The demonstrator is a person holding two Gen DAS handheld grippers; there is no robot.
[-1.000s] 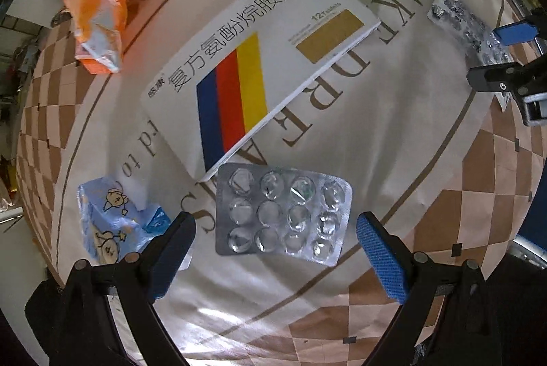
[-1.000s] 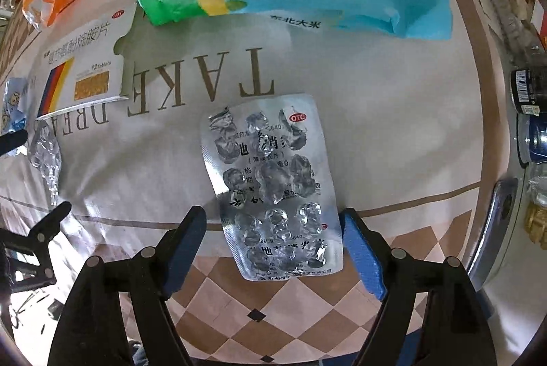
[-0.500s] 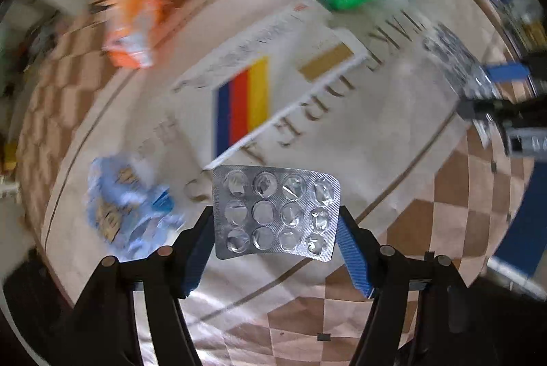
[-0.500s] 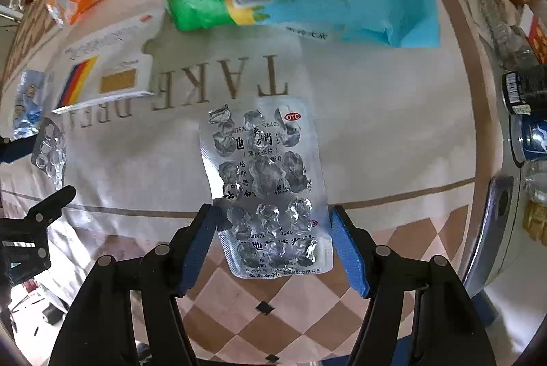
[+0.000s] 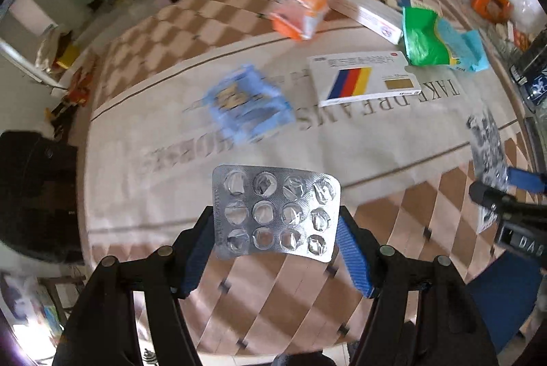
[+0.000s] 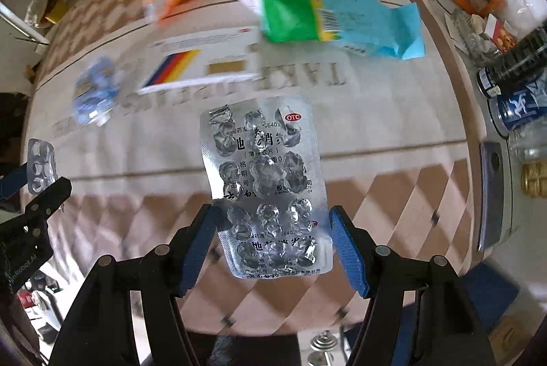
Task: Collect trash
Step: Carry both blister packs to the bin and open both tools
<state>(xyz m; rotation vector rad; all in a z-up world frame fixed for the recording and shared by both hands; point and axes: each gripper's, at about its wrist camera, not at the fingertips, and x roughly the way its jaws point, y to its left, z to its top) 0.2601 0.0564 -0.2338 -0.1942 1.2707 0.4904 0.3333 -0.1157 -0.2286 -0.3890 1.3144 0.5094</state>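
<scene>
My left gripper (image 5: 273,249) is shut on a small silver blister pack (image 5: 276,212) with round emptied pockets and holds it above the table. My right gripper (image 6: 271,243) is shut on a longer silver blister pack (image 6: 265,181) with crushed pockets and an OTC mark, also lifted clear of the table. Each gripper with its pack shows at the edge of the other view: the right one (image 5: 487,144) at the right, the left one (image 6: 41,166) at the left.
On the table lie a white medicine box with blue, red and yellow stripes (image 5: 364,79), a blue wrapper (image 5: 244,106), an orange wrapper (image 5: 301,12), a green and blue bag (image 5: 436,41) and a long white box (image 5: 364,12). Cans and bottles (image 6: 512,82) stand along the right edge.
Both grippers closed on their blister packs and lifted them off the table. Both have pulled up and back, so the table now lies farther below.
</scene>
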